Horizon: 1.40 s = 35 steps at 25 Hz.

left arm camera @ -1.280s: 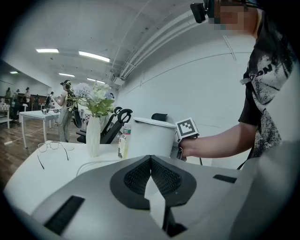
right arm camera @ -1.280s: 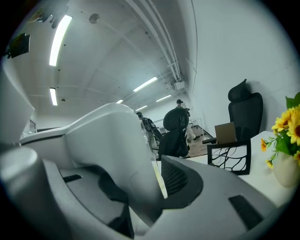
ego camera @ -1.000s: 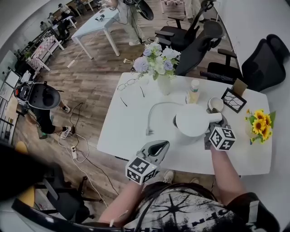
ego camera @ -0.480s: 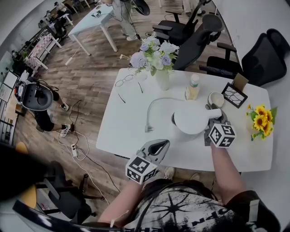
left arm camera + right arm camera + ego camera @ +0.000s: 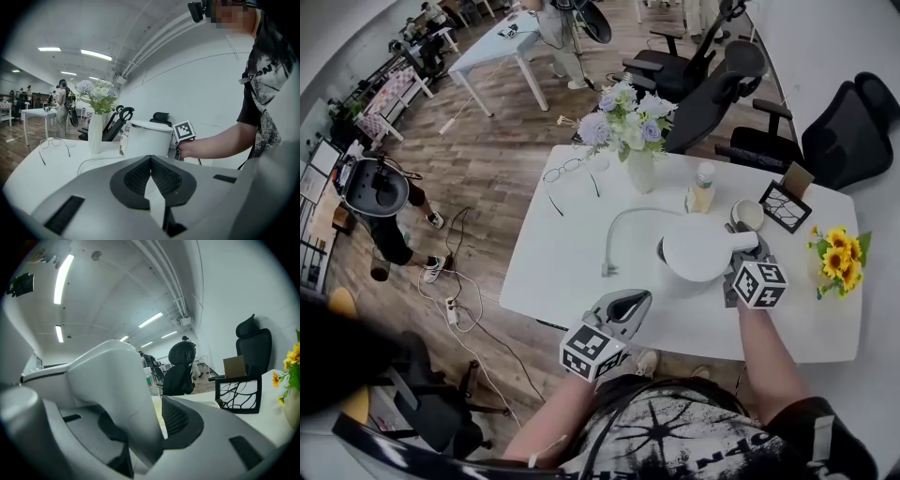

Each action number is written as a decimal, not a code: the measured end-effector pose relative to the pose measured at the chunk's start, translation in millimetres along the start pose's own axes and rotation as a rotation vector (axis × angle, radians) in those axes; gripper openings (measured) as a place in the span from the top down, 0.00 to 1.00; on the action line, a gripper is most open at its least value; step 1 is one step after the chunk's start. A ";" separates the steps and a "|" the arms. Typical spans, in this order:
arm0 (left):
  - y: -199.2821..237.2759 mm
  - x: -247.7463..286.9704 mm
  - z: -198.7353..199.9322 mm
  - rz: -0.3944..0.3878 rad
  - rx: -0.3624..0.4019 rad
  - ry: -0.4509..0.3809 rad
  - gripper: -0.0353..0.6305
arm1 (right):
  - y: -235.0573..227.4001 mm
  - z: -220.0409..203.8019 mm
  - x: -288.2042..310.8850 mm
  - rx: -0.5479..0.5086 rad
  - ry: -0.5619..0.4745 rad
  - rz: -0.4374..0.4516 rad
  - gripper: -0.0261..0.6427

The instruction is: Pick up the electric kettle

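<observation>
Head view: the electric kettle [image 5: 694, 248] is sitting right of centre on the white counter [image 5: 562, 272], with its handle [image 5: 746, 241] pointing toward the person. The right hand-held gripper [image 5: 742, 257] is reaching in from the near edge and clasping that handle, its marker cube riding just behind. The left hand-held gripper [image 5: 637, 301] is hanging over the counter's near edge, well apart from the kettle and carrying nothing. A grey cable [image 5: 619, 225] is curving across the counter left of the kettle. A vase of flowers [image 5: 639, 172], a bottle [image 5: 701, 187], a cup [image 5: 747, 216] and a picture frame [image 5: 784, 207] are standing beyond the kettle. Sunflowers [image 5: 836, 255] are leaning at the far right, and glasses [image 5: 565, 172] are lying far left.

Left gripper view: the left hand-held gripper [image 5: 150, 159] is showing its jaws meeting at the tips, with nothing between them. The kettle [image 5: 147, 138] is standing ahead, with the bottle [image 5: 124, 138] just beside it and the vase [image 5: 95, 133] further left.

Right gripper view: the right hand-held gripper [image 5: 145, 427] is bearing on the white handle [image 5: 112, 376], which is filling the space between its jaws and touching the right pad low down. A thin sliver is showing higher up. The picture frame [image 5: 239, 392] is standing to the right
</observation>
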<state>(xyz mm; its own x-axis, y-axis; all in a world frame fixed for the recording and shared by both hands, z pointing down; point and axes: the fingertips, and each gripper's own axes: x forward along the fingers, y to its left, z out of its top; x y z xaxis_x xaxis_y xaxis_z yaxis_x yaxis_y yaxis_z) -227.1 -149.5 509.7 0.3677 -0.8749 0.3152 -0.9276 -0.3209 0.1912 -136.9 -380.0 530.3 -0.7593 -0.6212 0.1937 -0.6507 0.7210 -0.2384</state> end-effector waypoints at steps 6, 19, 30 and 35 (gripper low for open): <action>-1.9 1.2 6.0 0.007 0.013 -0.014 0.93 | 2.7 1.3 0.6 -0.090 0.029 -0.002 0.74; -21.0 11.2 19.7 -0.001 0.031 -0.052 0.93 | 13.7 -4.8 -30.1 -0.154 0.118 0.047 0.70; -37.6 27.9 21.9 -0.040 0.038 -0.065 0.93 | 22.3 -9.6 -82.4 -0.280 0.149 0.093 0.73; -42.1 32.8 22.1 -0.063 0.043 -0.065 0.93 | 46.3 -5.6 -100.4 -0.265 0.100 0.187 0.89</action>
<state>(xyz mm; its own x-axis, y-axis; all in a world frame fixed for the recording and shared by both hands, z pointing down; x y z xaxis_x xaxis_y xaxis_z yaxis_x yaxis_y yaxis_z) -177.4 -172.7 491.5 0.4212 -0.8739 0.2426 -0.9055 -0.3897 0.1680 -90.8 -282.5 505.2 -0.8540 -0.4472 0.2658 -0.4700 0.8823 -0.0255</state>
